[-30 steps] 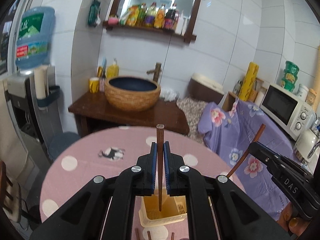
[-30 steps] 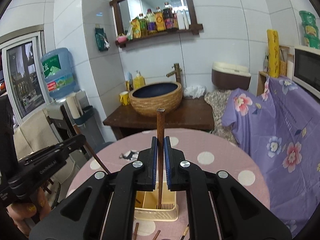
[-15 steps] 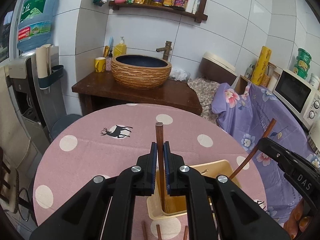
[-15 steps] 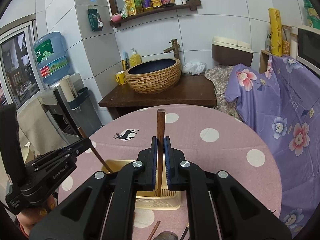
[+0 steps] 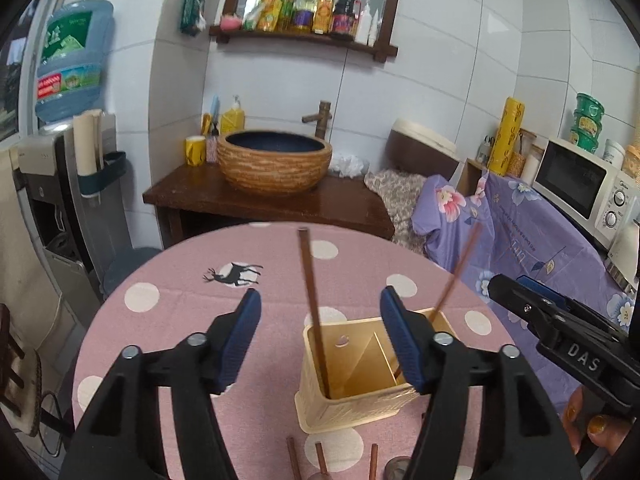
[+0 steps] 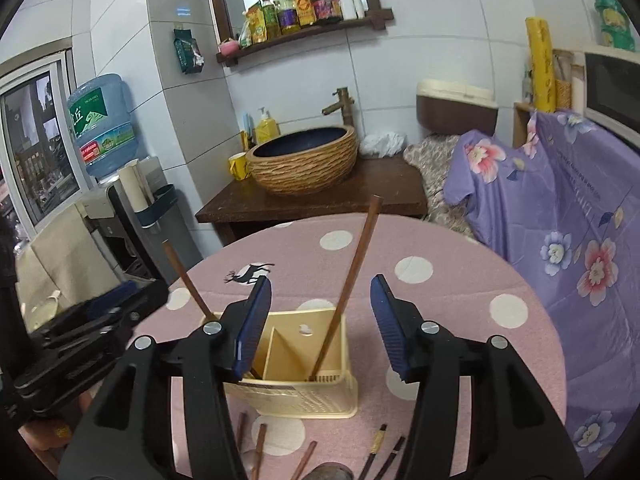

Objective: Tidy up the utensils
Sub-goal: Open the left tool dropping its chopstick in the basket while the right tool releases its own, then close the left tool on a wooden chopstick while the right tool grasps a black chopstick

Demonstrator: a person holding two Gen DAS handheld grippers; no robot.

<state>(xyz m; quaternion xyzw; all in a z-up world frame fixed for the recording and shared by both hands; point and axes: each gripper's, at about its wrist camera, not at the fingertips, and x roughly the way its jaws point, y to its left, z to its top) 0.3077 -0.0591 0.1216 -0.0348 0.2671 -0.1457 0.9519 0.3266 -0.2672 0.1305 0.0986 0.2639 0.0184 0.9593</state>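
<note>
Pink dotted table (image 5: 168,320), one holder (image 6: 304,396), two upright chopsticks (image 6: 352,280), both tongs (image 5: 320,340) just spread, empty

Cream slotted utensil holder (image 6: 304,394) upright on table, divided compartments. Two brown chopsticks (image 6: 352,276) standing inside: one leaning toward 1 o'clock, other (image 6: 188,280) toward 11. More chopsticks (image 6: 260,444) flat at 6 o'clock.

Round pink dotted table (image 5: 168,312), yellow utensil holder (image 6: 304,396), loose chopsticks (image 6: 260,446)
</note>
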